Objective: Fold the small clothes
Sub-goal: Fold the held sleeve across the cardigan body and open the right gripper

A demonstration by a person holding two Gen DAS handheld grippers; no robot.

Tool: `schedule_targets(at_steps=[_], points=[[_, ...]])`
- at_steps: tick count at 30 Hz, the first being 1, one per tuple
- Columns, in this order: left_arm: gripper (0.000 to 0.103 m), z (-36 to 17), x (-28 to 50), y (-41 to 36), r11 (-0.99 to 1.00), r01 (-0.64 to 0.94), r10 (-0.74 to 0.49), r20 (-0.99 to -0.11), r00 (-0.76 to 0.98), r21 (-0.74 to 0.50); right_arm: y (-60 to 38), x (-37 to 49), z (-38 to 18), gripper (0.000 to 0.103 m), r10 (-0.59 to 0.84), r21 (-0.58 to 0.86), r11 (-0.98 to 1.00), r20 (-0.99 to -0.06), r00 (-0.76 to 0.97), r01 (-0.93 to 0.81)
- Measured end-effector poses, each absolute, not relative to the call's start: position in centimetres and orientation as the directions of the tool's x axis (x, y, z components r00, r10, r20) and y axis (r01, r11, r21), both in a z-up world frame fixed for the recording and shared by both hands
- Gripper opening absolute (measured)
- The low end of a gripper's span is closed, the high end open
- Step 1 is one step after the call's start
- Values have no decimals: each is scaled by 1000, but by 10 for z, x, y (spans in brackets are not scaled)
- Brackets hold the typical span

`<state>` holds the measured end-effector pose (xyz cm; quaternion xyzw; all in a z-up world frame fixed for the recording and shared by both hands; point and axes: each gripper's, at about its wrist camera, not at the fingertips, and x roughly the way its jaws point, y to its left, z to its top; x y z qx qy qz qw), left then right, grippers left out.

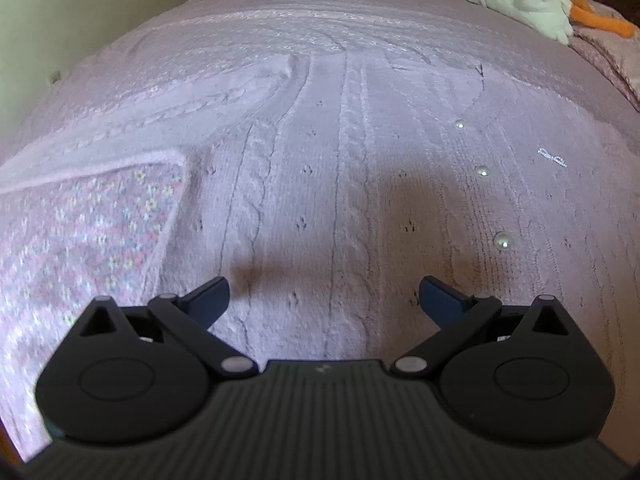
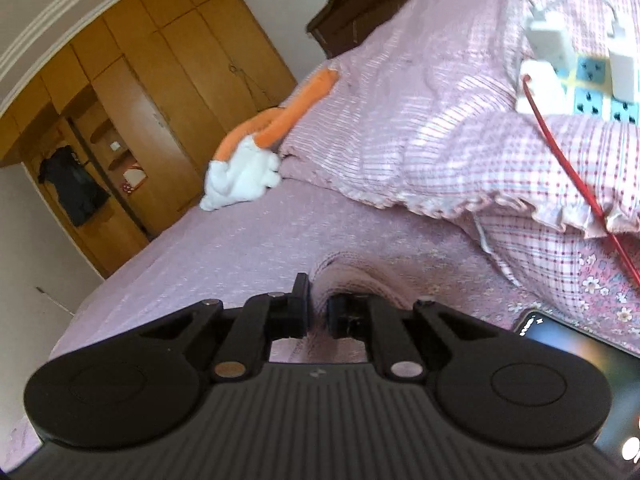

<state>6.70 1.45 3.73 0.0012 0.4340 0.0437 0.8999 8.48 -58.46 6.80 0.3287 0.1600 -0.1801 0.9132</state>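
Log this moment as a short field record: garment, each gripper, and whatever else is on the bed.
garment: pink cable-knit cardigan with pearl buttons, spread flat on the bed
left gripper: open, over the cardigan, holding nothing
right gripper: shut on a pinched fold of the cardigan
bed cover: pink floral sheet
other items: white and orange plush toy, checked pillow, power strip, red cable, phone

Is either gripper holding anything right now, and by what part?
The right gripper pinches a bunched fold of the pink sweater. The left gripper is open and empty.
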Motion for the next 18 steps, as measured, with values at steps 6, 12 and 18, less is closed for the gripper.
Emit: schedule_targets(at_steps=[6,12,18], points=[[103,48,75,24,994,-78,108,-761,640,75,-531,83,97,9,-178,547,749,-379,908,375],[103,56,66,39,992,-68,127,-722,680,110,-463,96,116,9,-101,546,777,-385,917,314],[103,64,54,65,991,-70,132,-699,703,117,-389,106,130,9,10,555,801,-389,921,226]])
